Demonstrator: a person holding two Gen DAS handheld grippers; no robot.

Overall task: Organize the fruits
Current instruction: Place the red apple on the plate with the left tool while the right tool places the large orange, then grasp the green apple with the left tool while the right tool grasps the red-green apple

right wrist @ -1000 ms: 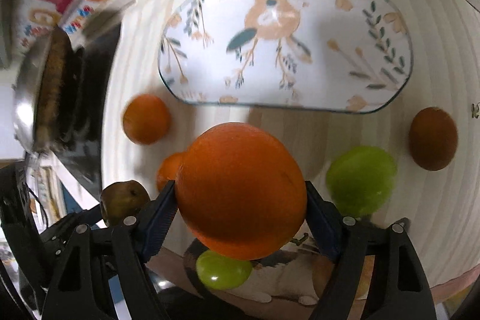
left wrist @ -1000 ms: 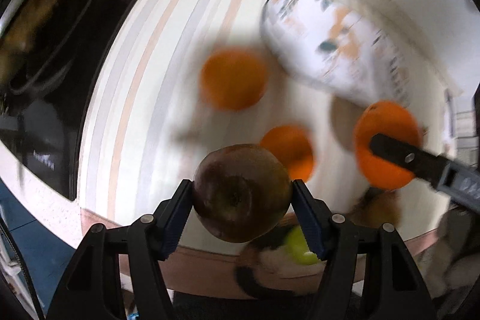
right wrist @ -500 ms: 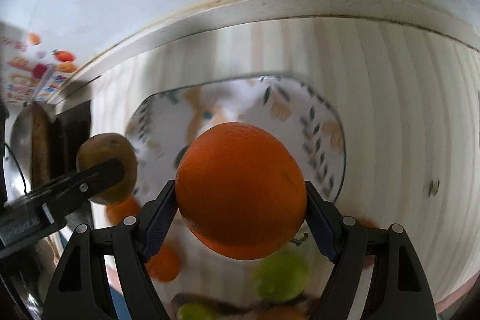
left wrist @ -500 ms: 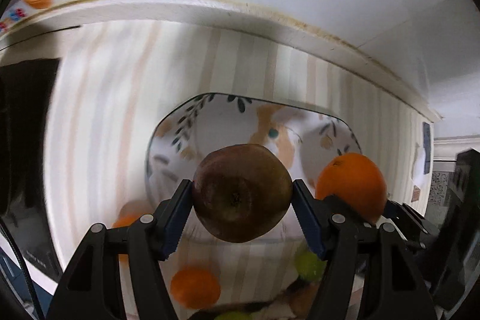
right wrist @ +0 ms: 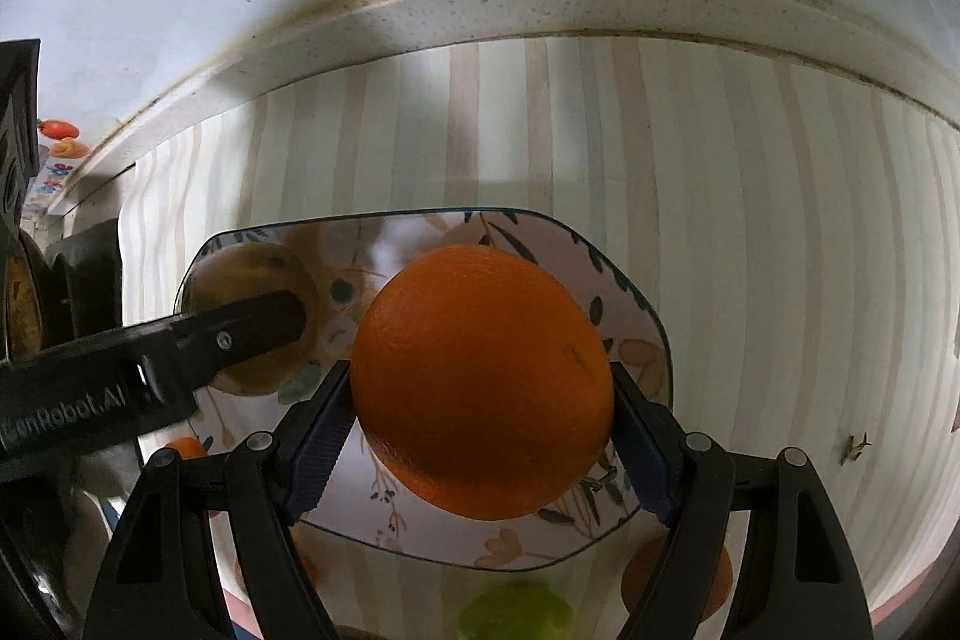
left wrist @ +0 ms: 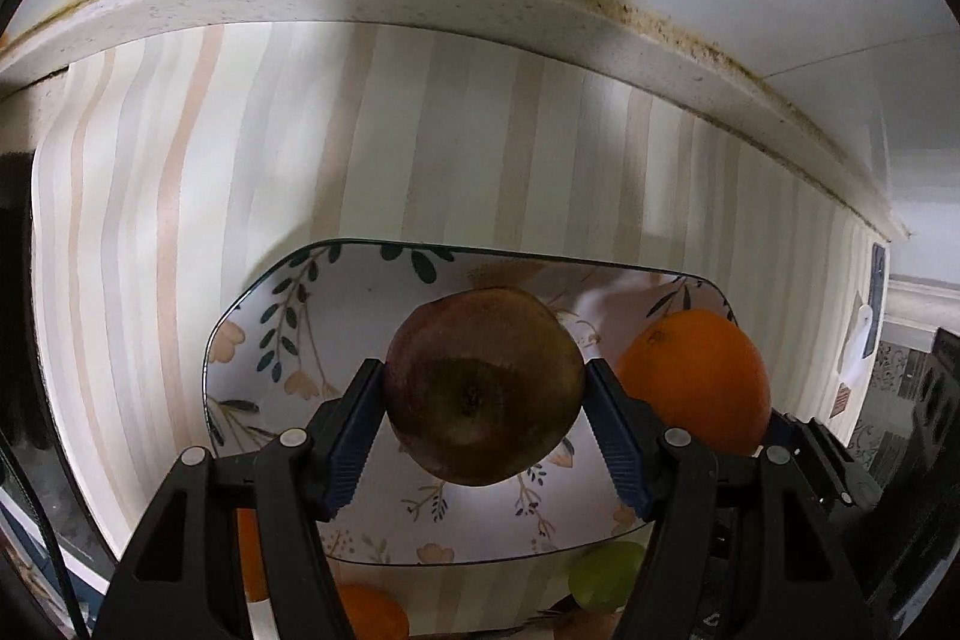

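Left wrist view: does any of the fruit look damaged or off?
Yes. The apple clamped in the left gripper is dull brown with a dark patch around its core end, as if bruised or overripe. The orange in the right gripper looks clean and bright.

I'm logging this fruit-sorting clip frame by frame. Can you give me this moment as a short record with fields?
left gripper: jaws shut on a brownish apple
right gripper: jaws shut on a large orange
position: both fruits held above the floral plate
plate contents: none visible
loose fruit off plate: green fruit, small orange
surface: striped mat
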